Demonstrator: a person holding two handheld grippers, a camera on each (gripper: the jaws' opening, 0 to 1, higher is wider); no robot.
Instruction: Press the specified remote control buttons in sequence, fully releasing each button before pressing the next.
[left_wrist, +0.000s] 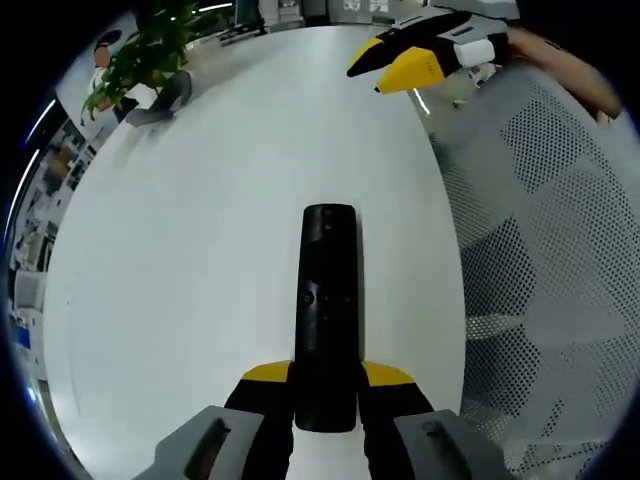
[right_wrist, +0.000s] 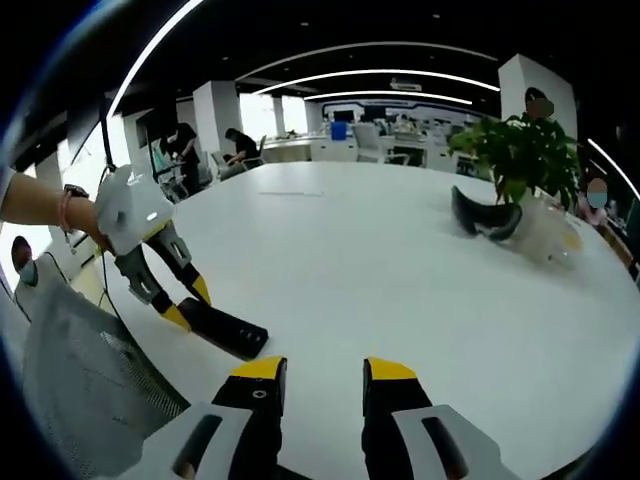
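A long black remote (left_wrist: 328, 300) lies lengthwise on the white table (left_wrist: 200, 250), pointing away from me. My left gripper (left_wrist: 328, 378) is shut on its near end, one yellow-tipped jaw on each side. In the right gripper view the same remote (right_wrist: 225, 330) sits near the table's left edge with the left gripper (right_wrist: 190, 305) clamped on it, held by a person's hand (right_wrist: 45, 205). My right gripper (right_wrist: 324, 372) stands open over the table (right_wrist: 400, 260) with nothing between its fingers. It also enters the left gripper view as the right gripper (left_wrist: 367, 80), far beyond the remote.
A grey mesh chair back (left_wrist: 540, 250) stands close to the table edge beside the remote, also seen as the chair (right_wrist: 80, 360). A potted plant (right_wrist: 525, 150) and a curved black object (right_wrist: 485, 218) sit at the far side. People and desks fill the office behind.
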